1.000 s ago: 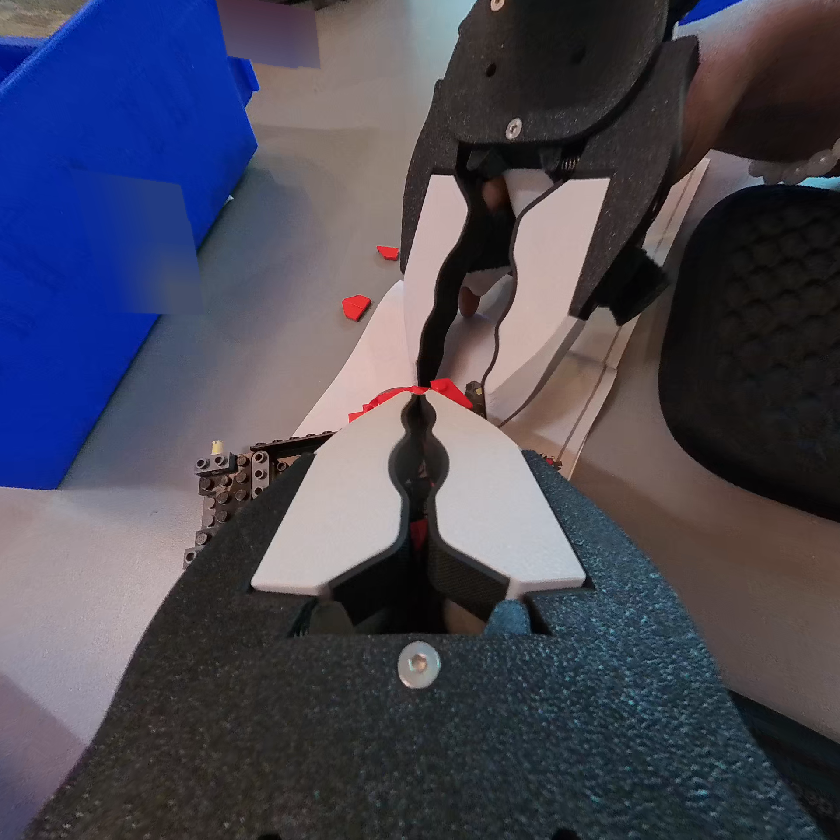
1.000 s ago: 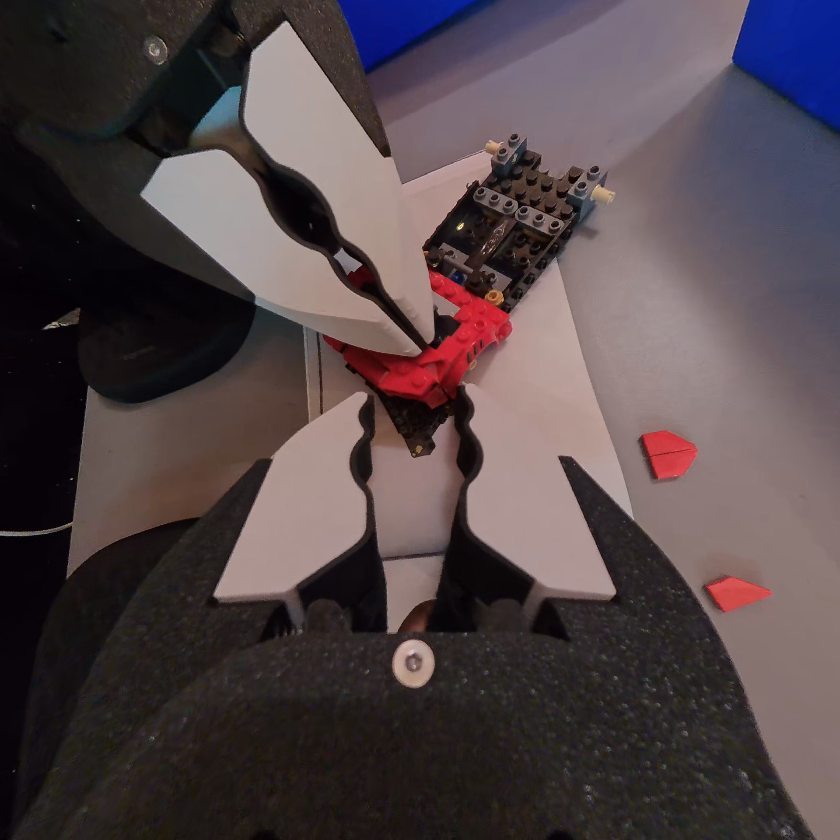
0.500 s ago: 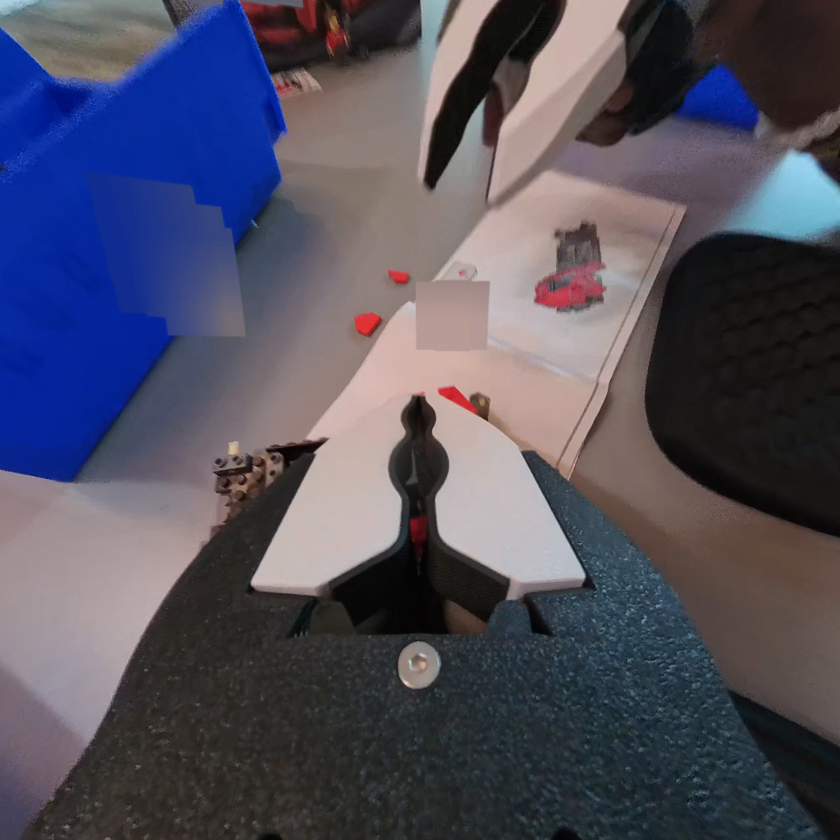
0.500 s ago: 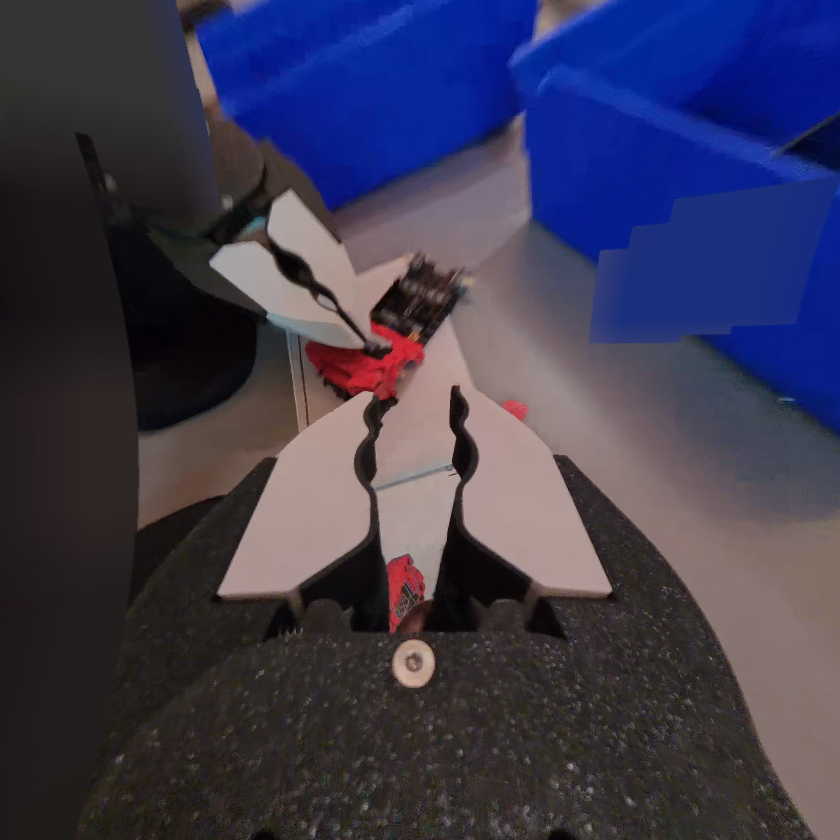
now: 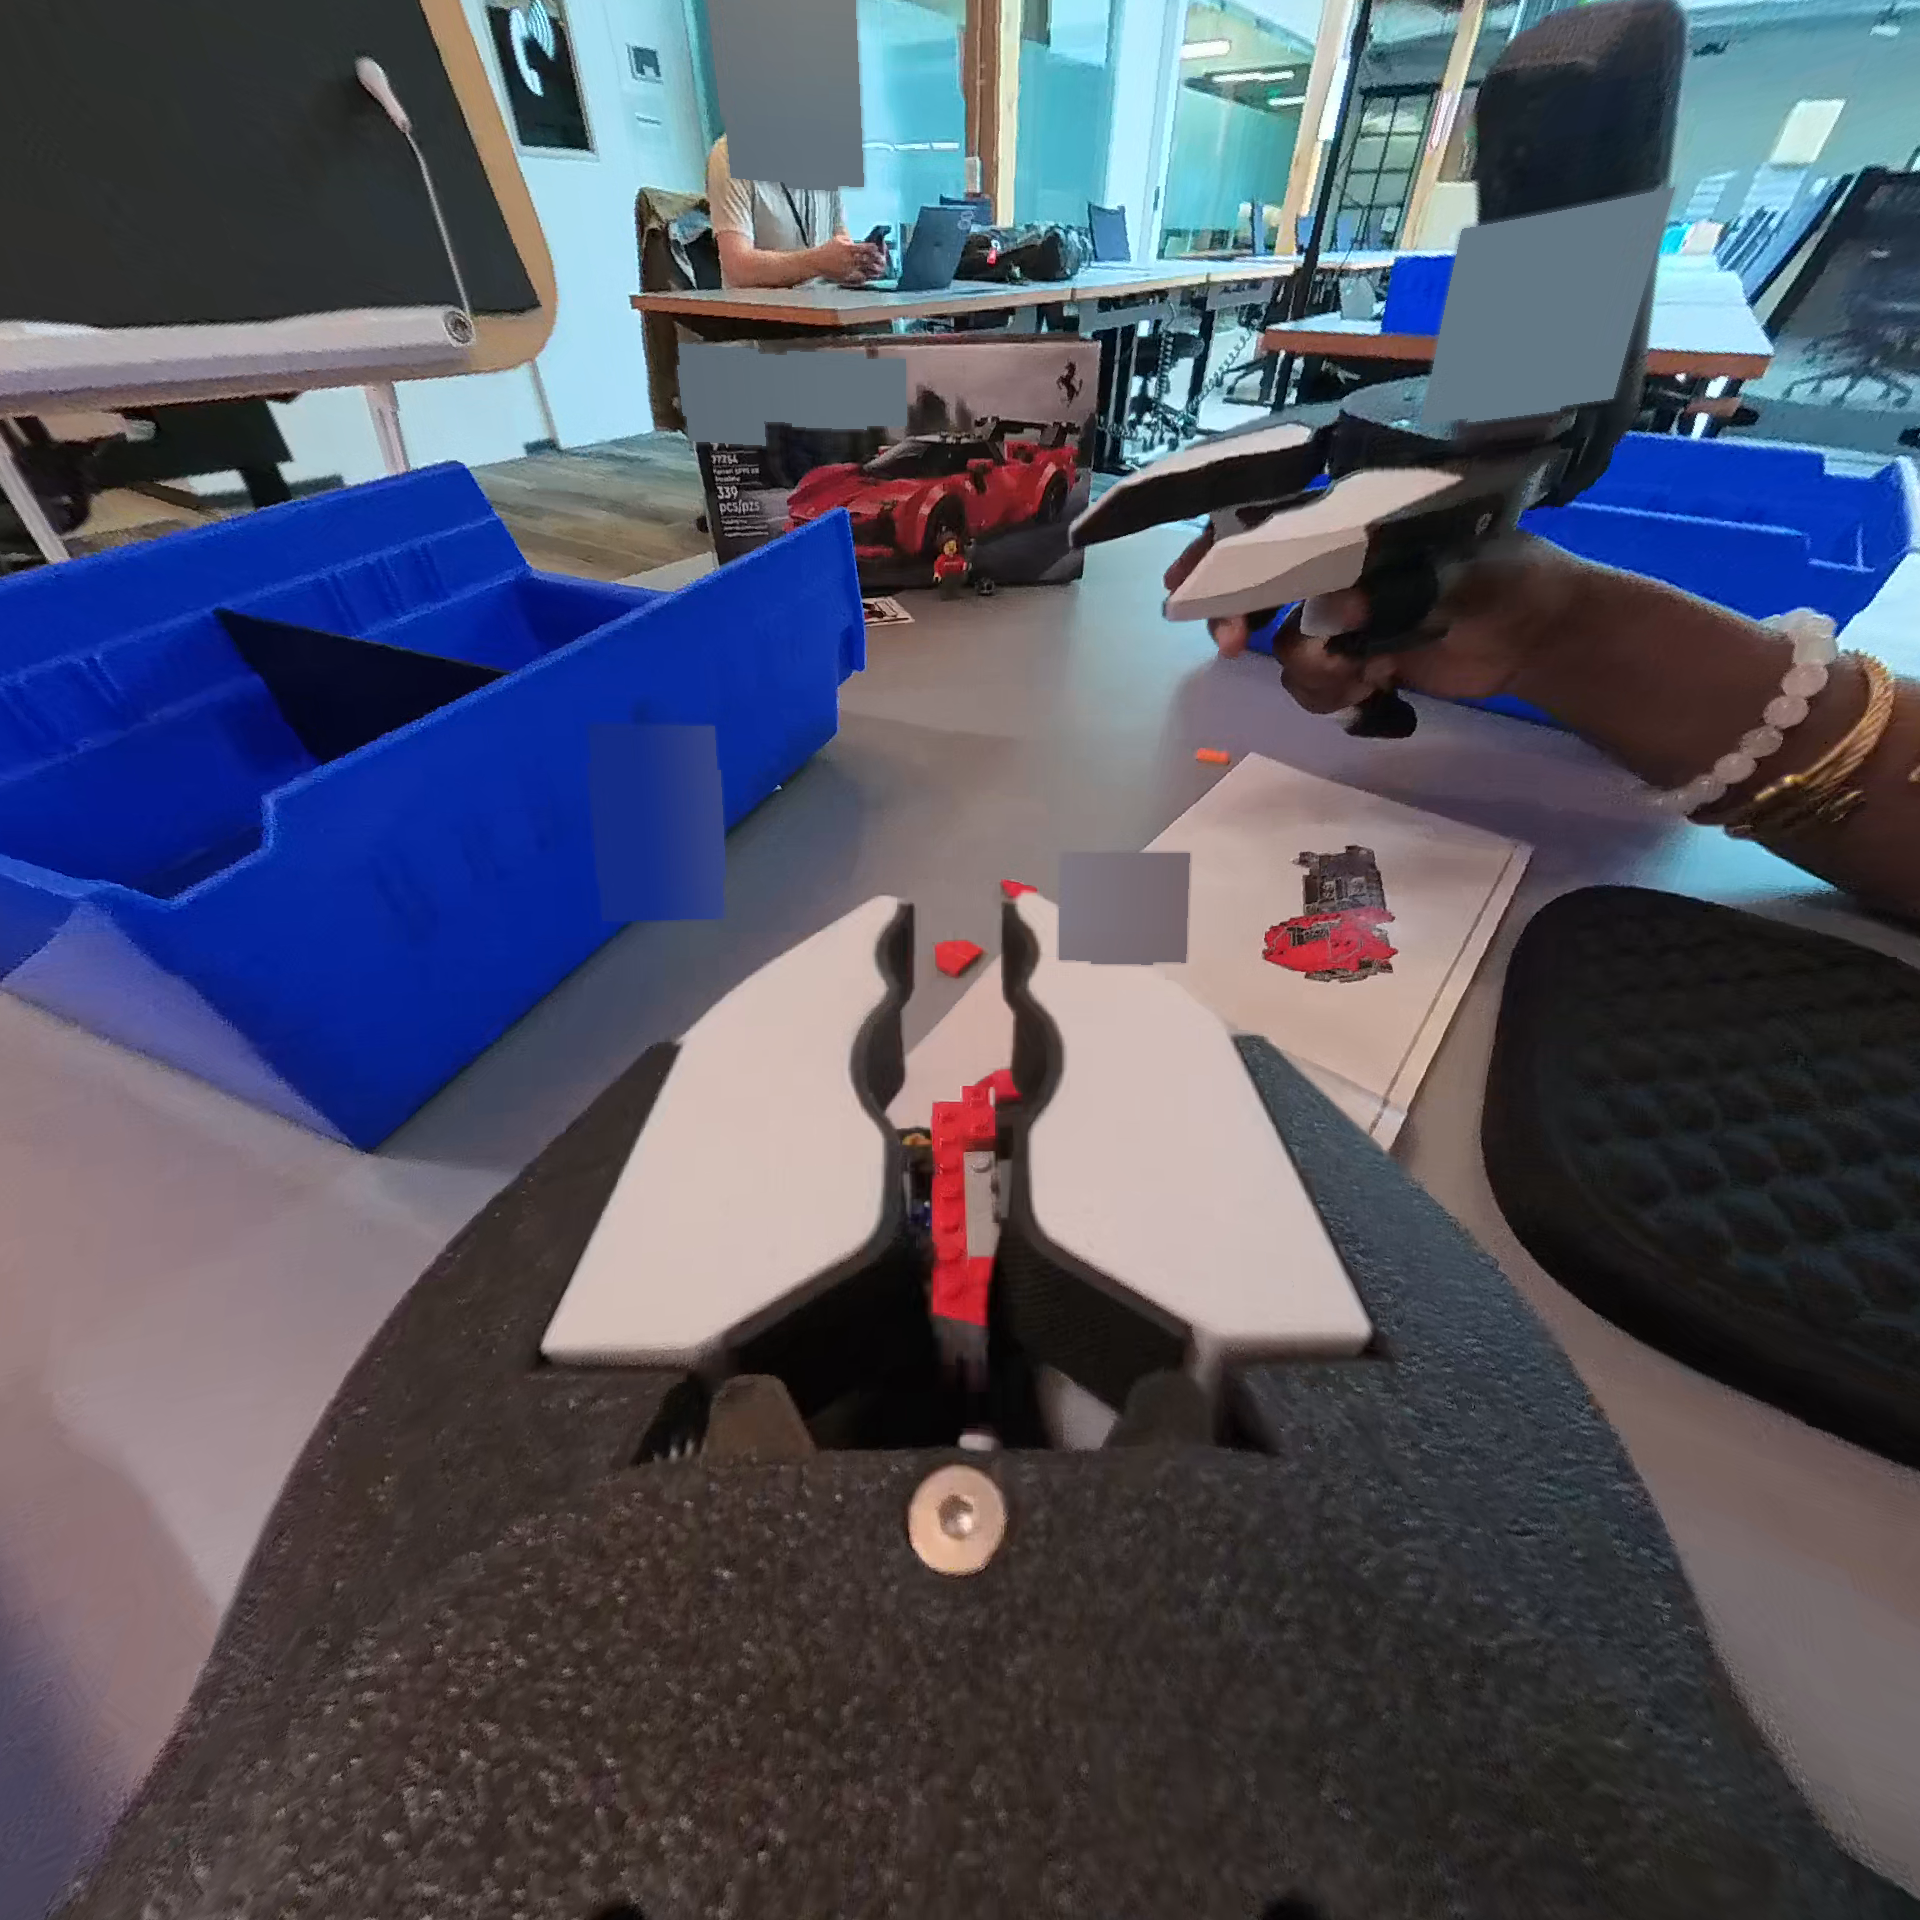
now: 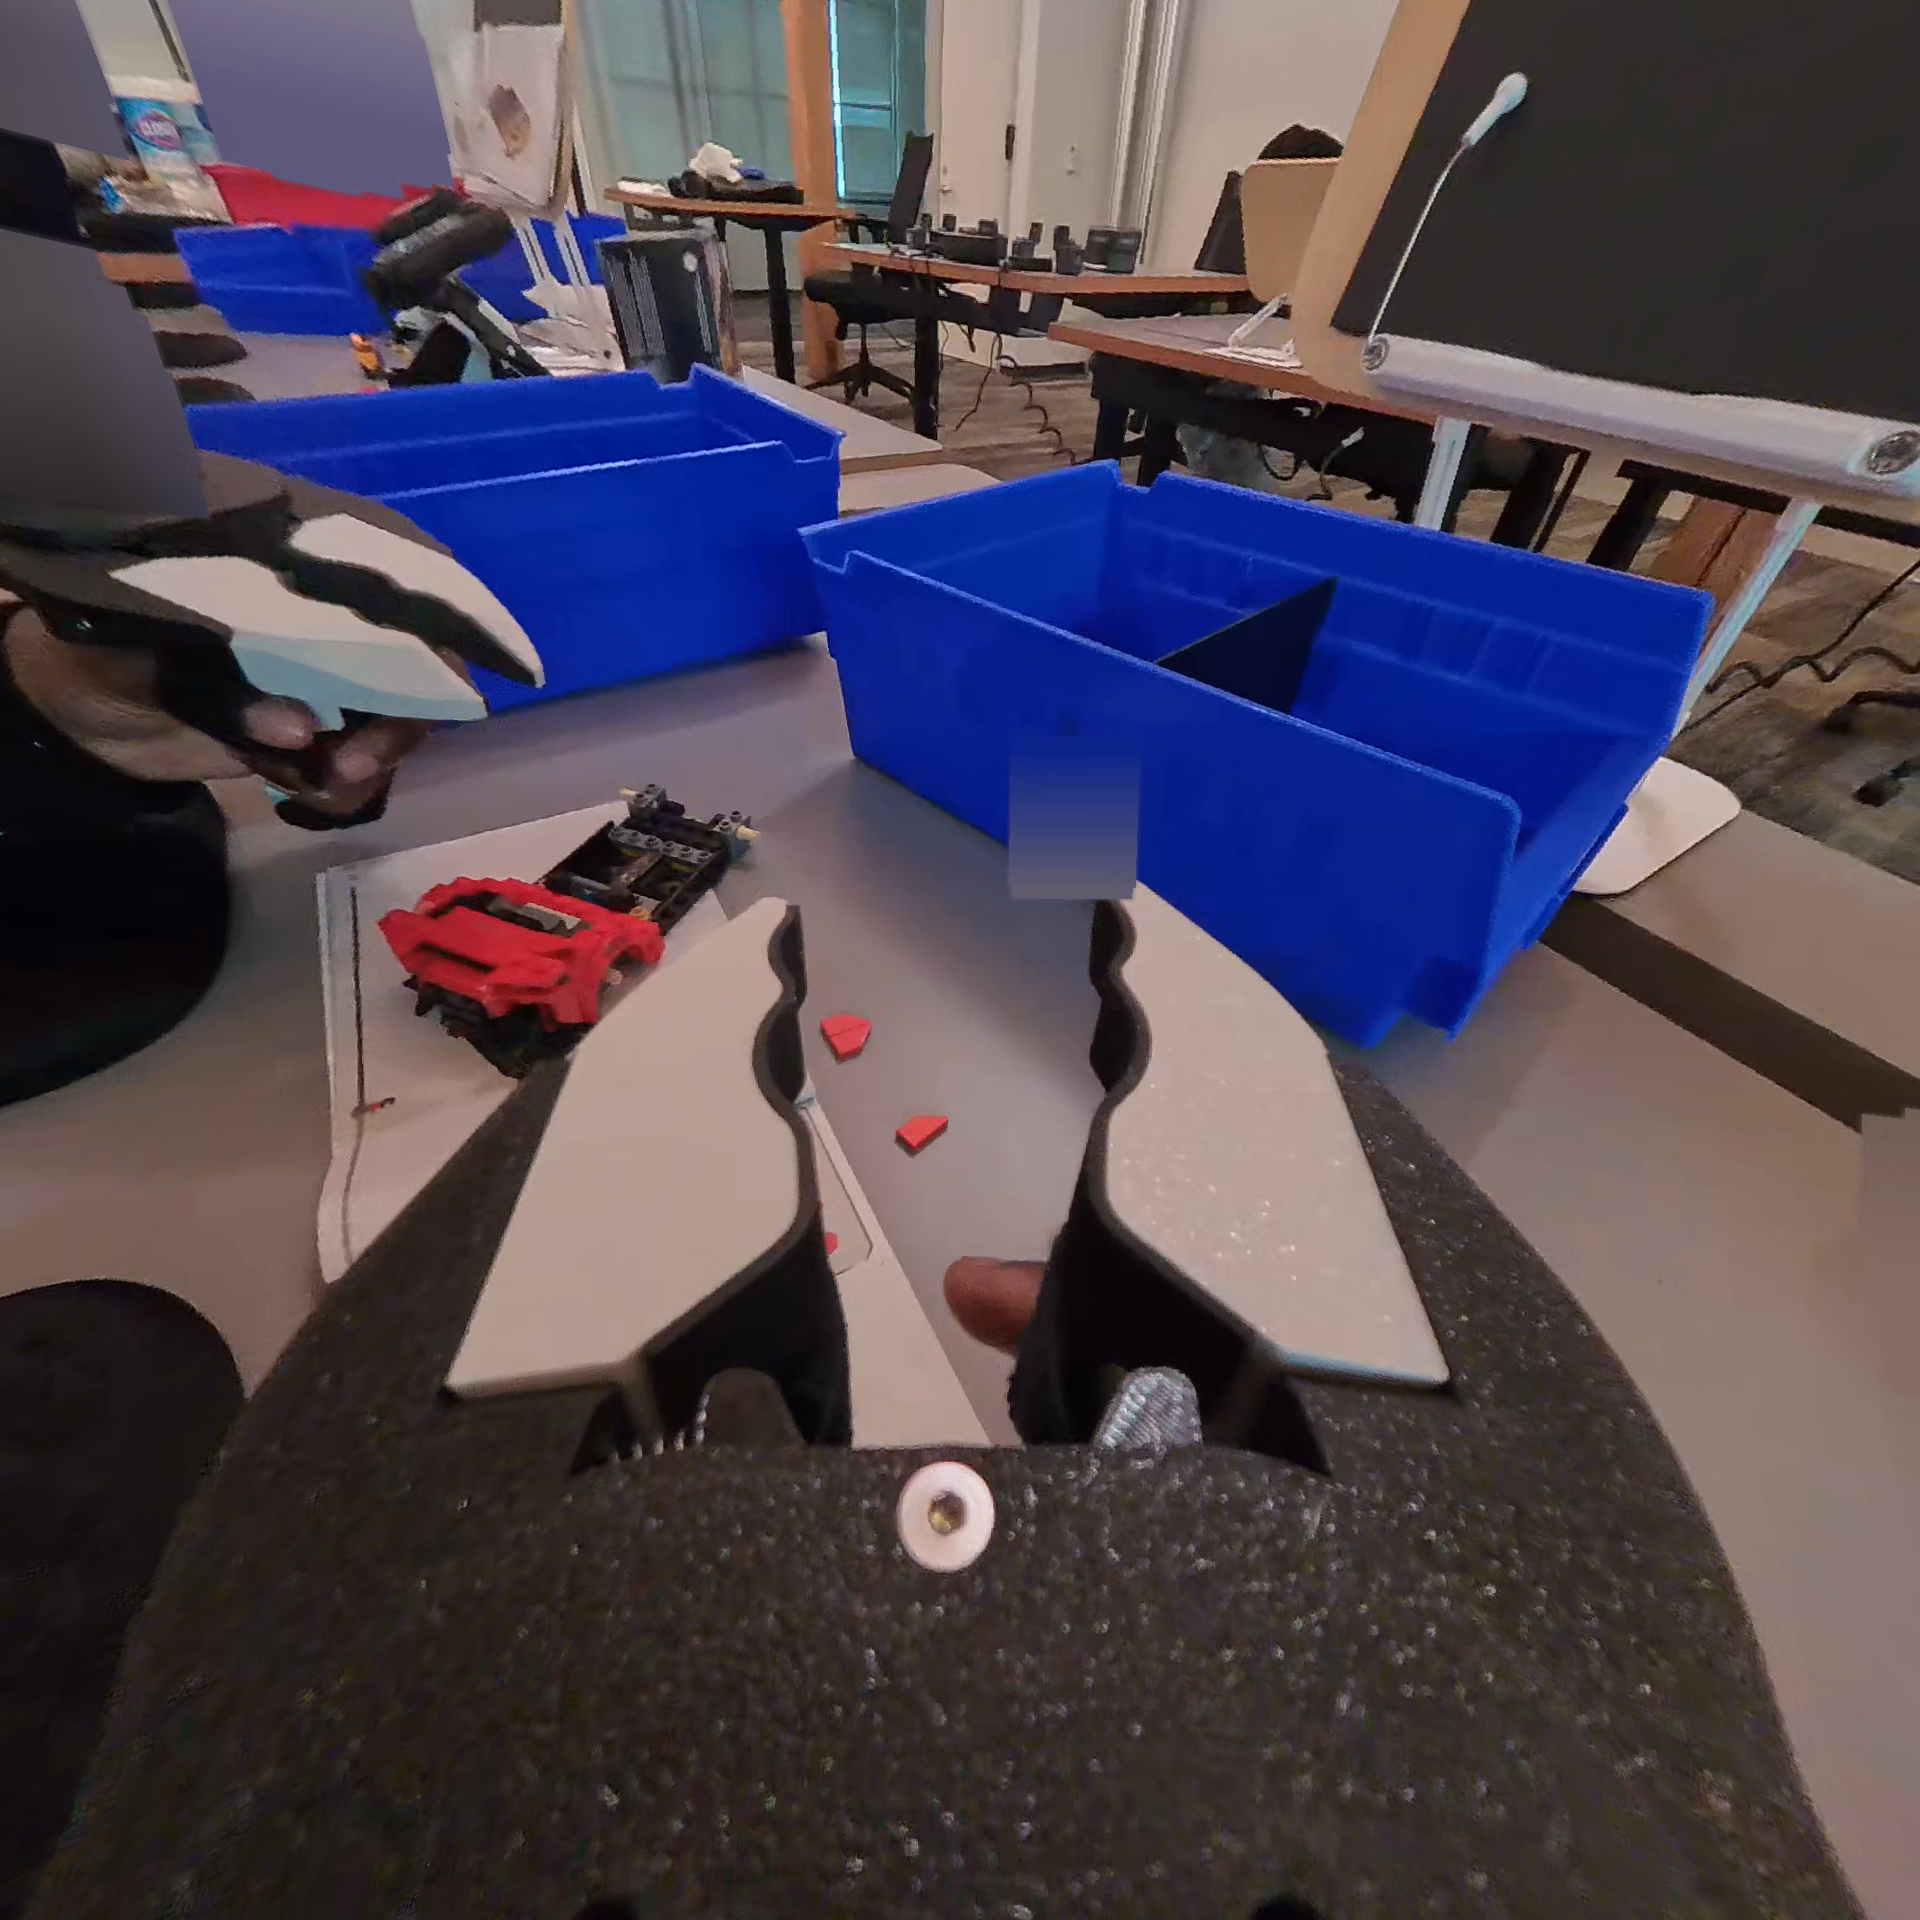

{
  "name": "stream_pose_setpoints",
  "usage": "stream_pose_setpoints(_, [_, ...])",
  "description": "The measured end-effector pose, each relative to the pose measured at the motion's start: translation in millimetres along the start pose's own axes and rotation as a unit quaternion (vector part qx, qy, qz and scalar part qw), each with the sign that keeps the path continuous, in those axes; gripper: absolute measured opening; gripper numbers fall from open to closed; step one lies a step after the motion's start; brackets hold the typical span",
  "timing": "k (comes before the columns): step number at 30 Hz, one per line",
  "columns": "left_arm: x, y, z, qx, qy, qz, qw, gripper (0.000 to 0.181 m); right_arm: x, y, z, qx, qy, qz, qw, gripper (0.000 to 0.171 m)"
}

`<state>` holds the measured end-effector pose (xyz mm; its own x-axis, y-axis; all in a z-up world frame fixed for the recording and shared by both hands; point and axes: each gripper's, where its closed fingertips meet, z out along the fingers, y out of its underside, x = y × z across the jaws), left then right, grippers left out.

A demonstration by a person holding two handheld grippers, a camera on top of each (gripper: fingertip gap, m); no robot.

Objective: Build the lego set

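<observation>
Left gripper (image 5: 956,914): raised off the table, fingers parted by a narrow gap, nothing between them. In the right wrist view it hovers at 9 o'clock (image 6: 499,675), above and behind the car, clear of it.

Right gripper (image 6: 940,914): fingers spread wide, nothing gripped; bare grey table shows in the gap. In the left wrist view it hangs in the air at 1 o'clock (image 5: 1122,571), held by a hand (image 5: 1455,644) wearing bracelets.

Lego car (image 6: 540,935): red body half and black studded chassis joined end to end, lying on the instruction sheet (image 6: 343,1049) at 10 o'clock from the right gripper. In the left wrist view only a strip of its red bricks (image 5: 961,1205) shows, down through the finger gap.

Loose red pieces: two small wedges (image 6: 847,1036) (image 6: 923,1130) on the bare table just right of the sheet, framed between the right gripper's fingers, apart from the car.

Sheet picture (image 5: 1330,920): a printed red-and-black car at 2 o'clock in the left wrist view.

Blue bin (image 6: 1195,790): divided by a dark partition, at 1 o'clock from the right gripper; a second blue bin (image 6: 582,520) stands at 11 o'clock.

Set box (image 5: 935,488): upright at 12 o'clock in the left wrist view, behind the bin.

Black pad (image 5: 1714,1143): textured, at 3 o'clock beside the sheet.
</observation>
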<state>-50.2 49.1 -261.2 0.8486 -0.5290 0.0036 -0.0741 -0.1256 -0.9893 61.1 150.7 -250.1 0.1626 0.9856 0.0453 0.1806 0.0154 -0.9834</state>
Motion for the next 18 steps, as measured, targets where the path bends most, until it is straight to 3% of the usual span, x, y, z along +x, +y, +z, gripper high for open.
stream_pose_setpoints(10, [3,4,3,-0.007,0.002,0.017,1.0,0.029,1,9,5,-0.026,0.018,-0.011,0.999,0.054])
stream_pose_setpoints(18, [8,5,0,-0.02,0.029,0.014,0.999,0.034,-7,24,9,-0.065,-0.021,0.023,0.997,0.054])
